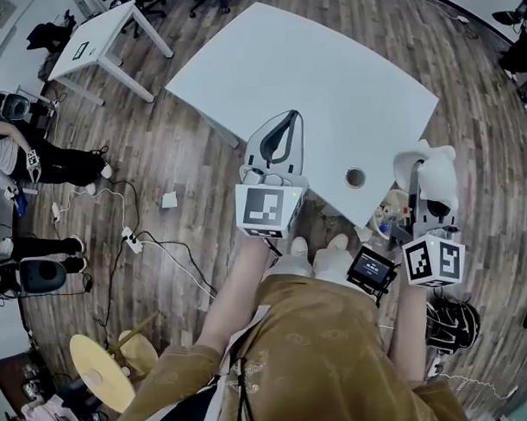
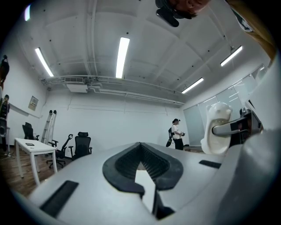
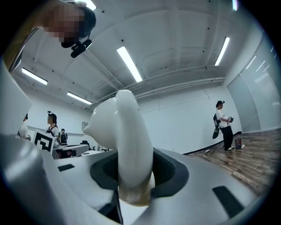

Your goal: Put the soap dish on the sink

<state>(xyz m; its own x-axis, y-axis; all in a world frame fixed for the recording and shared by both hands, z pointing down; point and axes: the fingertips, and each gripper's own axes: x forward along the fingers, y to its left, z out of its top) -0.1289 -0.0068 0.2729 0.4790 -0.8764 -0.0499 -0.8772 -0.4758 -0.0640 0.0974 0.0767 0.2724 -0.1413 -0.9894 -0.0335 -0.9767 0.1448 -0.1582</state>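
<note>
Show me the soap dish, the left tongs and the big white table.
soap dish (image 3: 128, 140): right gripper view, curved white body.
left tongs (image 2: 140, 148): left gripper view, where the shut tips meet.
white table (image 1: 311, 83): head view, bare top.

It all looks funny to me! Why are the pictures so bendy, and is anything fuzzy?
Head view: a wide lens bows the floor planks into curves. Left gripper view: black corners, the ceiling lights glare white, and the shut left gripper looks a little soft up close. Right gripper view: the soap dish looms huge and slightly blurred.
</note>
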